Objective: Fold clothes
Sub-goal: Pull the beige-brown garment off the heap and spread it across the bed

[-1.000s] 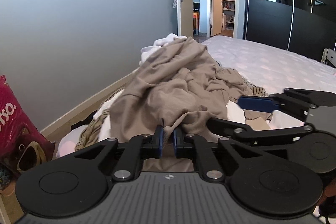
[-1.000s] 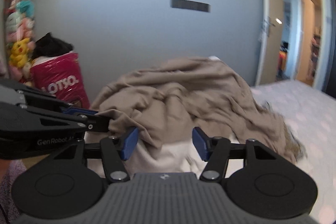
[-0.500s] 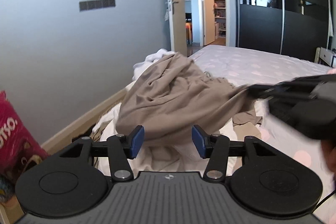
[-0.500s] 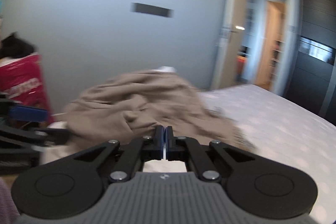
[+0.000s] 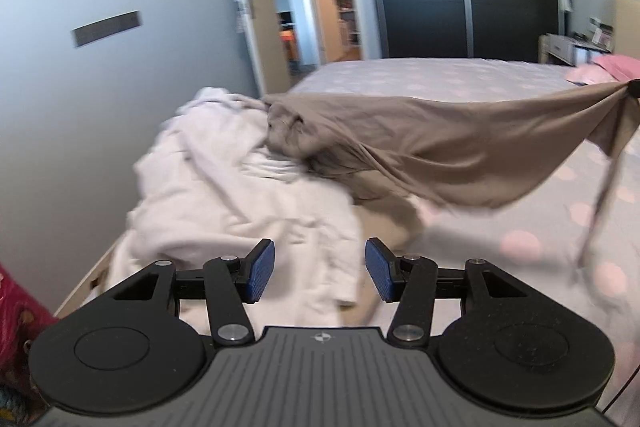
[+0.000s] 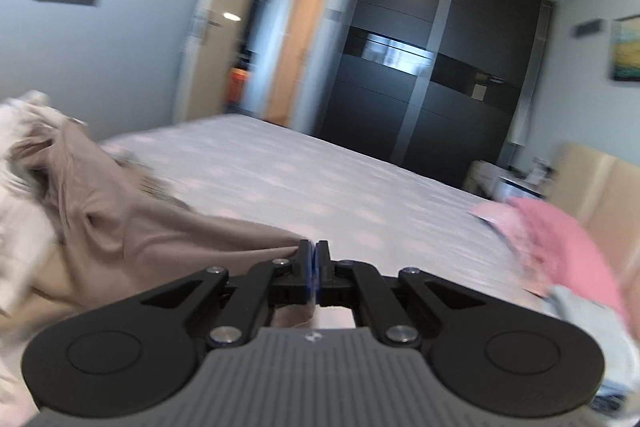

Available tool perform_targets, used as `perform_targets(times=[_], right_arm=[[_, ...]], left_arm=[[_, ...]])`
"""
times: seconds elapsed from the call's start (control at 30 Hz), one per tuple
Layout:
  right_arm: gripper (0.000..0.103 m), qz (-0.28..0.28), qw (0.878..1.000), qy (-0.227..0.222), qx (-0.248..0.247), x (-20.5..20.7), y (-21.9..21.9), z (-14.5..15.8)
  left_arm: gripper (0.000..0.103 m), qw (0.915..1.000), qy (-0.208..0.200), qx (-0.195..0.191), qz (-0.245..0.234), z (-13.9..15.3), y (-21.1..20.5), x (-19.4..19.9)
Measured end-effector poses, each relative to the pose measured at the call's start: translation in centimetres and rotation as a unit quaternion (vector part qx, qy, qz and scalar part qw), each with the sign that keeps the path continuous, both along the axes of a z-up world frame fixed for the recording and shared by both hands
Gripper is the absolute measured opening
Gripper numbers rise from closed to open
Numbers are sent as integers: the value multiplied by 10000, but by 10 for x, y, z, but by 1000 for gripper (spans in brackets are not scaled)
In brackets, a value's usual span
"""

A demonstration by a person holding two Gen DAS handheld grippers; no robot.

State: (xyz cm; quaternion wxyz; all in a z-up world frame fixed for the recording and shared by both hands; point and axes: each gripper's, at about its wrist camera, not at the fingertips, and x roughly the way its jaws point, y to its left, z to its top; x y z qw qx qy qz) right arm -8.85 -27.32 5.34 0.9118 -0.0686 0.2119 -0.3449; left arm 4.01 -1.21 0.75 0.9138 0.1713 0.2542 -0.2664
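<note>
The fingers of the right gripper (image 6: 312, 259) are pressed together on one edge of the beige garment (image 5: 420, 143), and the cloth is stretched from this pinch across to the pile. The fingers of the left gripper (image 5: 320, 271) are spread wide and hold nothing — they hover over the white garment (image 5: 240, 203) at the near corner of the bed (image 5: 440, 79).

The step in hand seems to be the separating of one piece from the heap, so folding itself is not yet begun. The far end of the beige garment lies bunched on the white one and a thin strap or cord hangs below the pinched end. The next move probably needs the left gripper to take a second edge, so the cloth can be opened flat on the free part of the bed.

Around: a pink garment (image 6: 560, 239) lies near the right side, a dark wardrobe (image 6: 432, 67) stands behind, and the door (image 5: 256, 7) is open. The white garment could be dragged along — this is the main trouble.
</note>
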Motion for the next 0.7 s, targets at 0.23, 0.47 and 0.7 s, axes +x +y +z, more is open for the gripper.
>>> perform_targets(times=[0.23, 0.47, 0.7], right_arm=[[1, -1703, 9846, 385, 97, -96, -63, -23], [2, -2154, 9675, 1174, 617, -163, -101, -59], [15, -1137, 9814, 970, 1205, -173, -99, -73]], left_arm=[[48, 9965, 52, 204, -814, -15, -57, -15], [48, 9830, 348, 643, -1686, -38, -118, -23], [56, 9627, 523, 1004, -2459, -59, -176, -27]])
